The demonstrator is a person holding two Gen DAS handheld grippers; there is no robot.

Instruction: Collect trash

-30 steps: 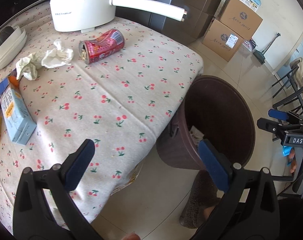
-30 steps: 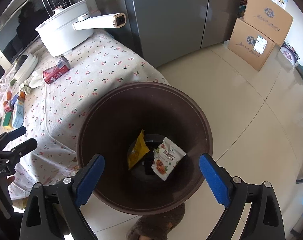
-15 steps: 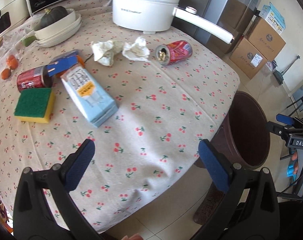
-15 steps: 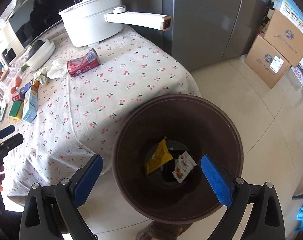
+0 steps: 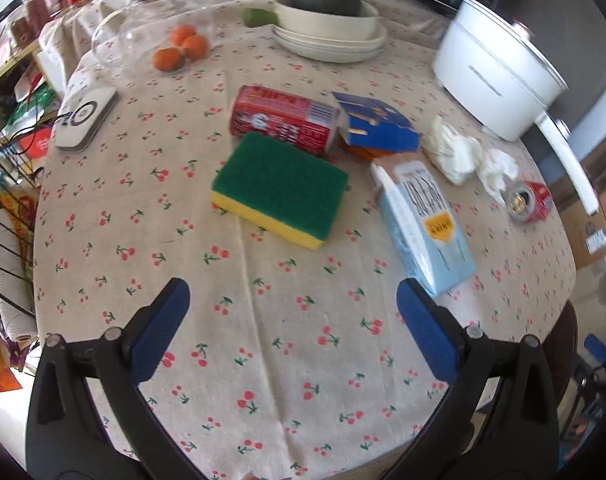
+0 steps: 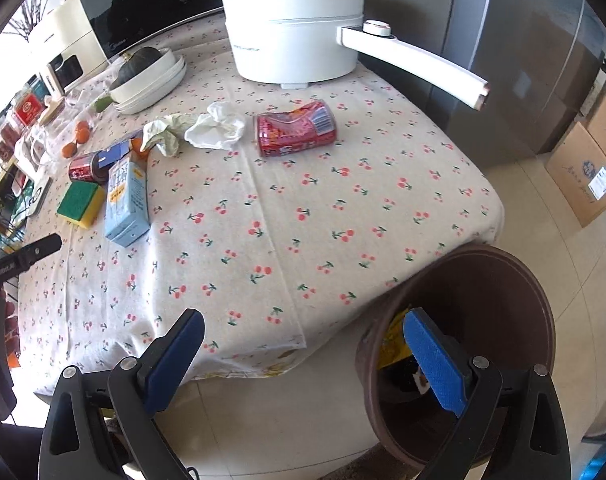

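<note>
On the cherry-print tablecloth lie a light blue carton, a red can on its side, a torn blue box, crumpled white tissues and a crushed red can. My left gripper hovers open over the cloth, nothing between its fingers. In the right wrist view the crushed can, tissues and carton lie ahead. My right gripper is open and empty beside the brown bin, which holds wrappers.
A green and yellow sponge, a white pot with a long handle, stacked plates with a squash, oranges and a white scale share the table. Cardboard boxes stand on the tiled floor by the fridge.
Both grippers swung left from the bin toward the table. The left view now faces the sponge and carton; the bin has slid to the right view's lower right corner.
</note>
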